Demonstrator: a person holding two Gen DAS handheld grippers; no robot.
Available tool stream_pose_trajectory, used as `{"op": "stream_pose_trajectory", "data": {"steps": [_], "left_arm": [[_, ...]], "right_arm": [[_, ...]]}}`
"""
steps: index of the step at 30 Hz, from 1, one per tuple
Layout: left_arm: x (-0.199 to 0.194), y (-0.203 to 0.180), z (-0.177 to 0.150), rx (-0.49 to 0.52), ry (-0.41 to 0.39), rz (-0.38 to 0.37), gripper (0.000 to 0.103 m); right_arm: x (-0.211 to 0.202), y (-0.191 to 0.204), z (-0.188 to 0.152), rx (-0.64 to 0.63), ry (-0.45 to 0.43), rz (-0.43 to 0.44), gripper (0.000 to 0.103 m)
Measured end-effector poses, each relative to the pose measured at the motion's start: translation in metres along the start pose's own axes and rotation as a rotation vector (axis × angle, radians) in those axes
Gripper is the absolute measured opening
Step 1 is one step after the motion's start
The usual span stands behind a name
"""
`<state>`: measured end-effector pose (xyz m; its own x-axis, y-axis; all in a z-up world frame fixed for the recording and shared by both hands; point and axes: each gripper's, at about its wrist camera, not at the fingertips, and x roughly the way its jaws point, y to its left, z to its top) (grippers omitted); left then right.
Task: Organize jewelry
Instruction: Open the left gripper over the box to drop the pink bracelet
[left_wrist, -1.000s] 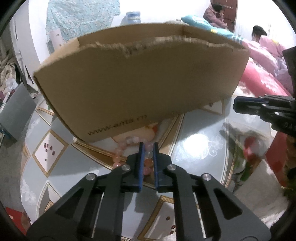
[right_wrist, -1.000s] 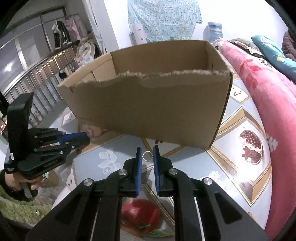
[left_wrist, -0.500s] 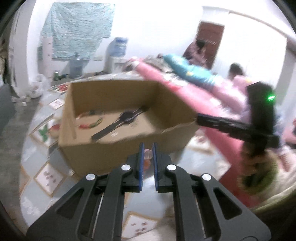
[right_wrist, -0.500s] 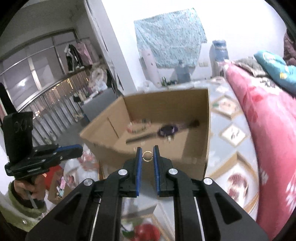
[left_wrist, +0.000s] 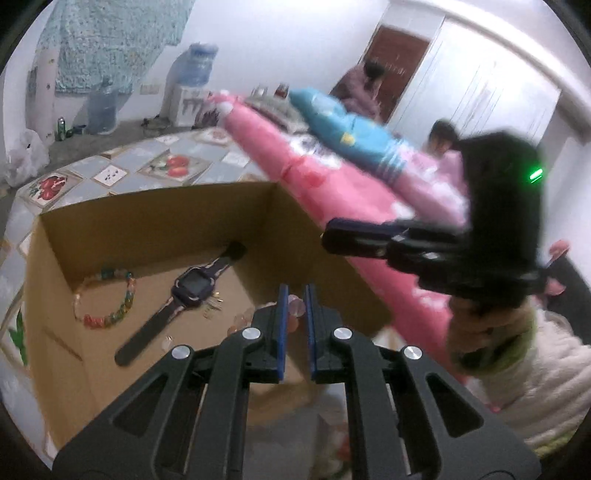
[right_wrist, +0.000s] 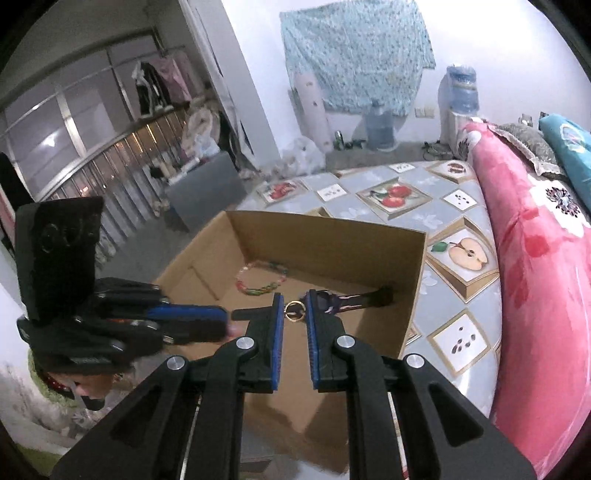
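Right now you are holding both tongs over the open cardboard box (right_wrist: 325, 236), each one nearly closed on a small piece of jewelry. Your right tongs (right_wrist: 294, 309) are pinching a thin gold ring (right_wrist: 294, 309) between the blue pads (right_wrist: 277, 325), gripping it at its two outer edges so the hoop is facing the camera. Your left tongs (left_wrist: 294, 308) are clamping a pale pink bead bracelet (left_wrist: 295, 305); only a few beads are showing between and beside the pads, so you cannot see how the rest is hanging. Inside the box a multicoloured bead bracelet (left_wrist: 110, 302) and a dark wristwatch (left_wrist: 188, 291) are already lying flat on the bottom, well apart from the walls, with a few tiny gold pieces (left_wrist: 212, 308) just beside the watch. The ring is probably light, hard and slippery, so it is likely sitting on very little pad contact and may pivot or pop out if you tilt or jolt. The bracelet is likely limp and a bit heavier, so it should swing; holding it across a single bead is risky, and between two beads is surer. Both pieces are hanging above the box interior, not yet resting in it.
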<state>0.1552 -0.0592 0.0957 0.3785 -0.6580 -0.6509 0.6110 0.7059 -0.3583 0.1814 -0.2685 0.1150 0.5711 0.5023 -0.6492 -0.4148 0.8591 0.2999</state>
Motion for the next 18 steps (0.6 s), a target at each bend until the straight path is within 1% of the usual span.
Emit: {"op": "stream_pose_trajectory", "data": {"steps": [3,4,6,7,8,11,14,15,16,18], "left_arm": [[0.036,0.008,0.006,-0.017,0.092,0.023,0.008],[0.042,0.010,0.003,-0.026,0.110,0.028,0.008],[0.054,0.014,-0.002,-0.053,0.150,0.022,0.011],[0.057,0.016,-0.003,-0.058,0.158,0.017,0.016],[0.058,0.016,-0.004,-0.062,0.152,0.020,0.019],[0.052,0.021,-0.006,-0.083,0.130,0.012,0.020],[0.035,0.025,-0.008,-0.100,0.088,0.023,0.020],[0.030,0.026,-0.008,-0.101,0.072,0.029,0.020],[0.021,0.027,-0.010,-0.102,0.051,0.039,0.021],[0.006,0.029,-0.014,-0.107,0.019,0.061,0.025]], "right_arm": [[0.012,-0.007,0.004,0.003,0.030,-0.011,0.012],[0.015,-0.009,0.005,0.005,0.039,-0.013,0.012],[0.021,-0.014,0.006,0.009,0.060,-0.013,0.012],[0.024,-0.016,0.006,0.012,0.069,-0.012,0.012],[0.026,-0.017,0.005,0.016,0.077,-0.009,0.012],[0.035,-0.023,0.006,0.035,0.122,0.018,0.012],[0.048,-0.021,0.008,0.034,0.198,0.052,0.012],[0.055,-0.018,0.009,0.025,0.237,0.057,0.012],[0.060,-0.015,0.010,0.012,0.267,0.055,0.012],[0.072,-0.009,0.012,-0.019,0.318,0.031,0.012]]}}
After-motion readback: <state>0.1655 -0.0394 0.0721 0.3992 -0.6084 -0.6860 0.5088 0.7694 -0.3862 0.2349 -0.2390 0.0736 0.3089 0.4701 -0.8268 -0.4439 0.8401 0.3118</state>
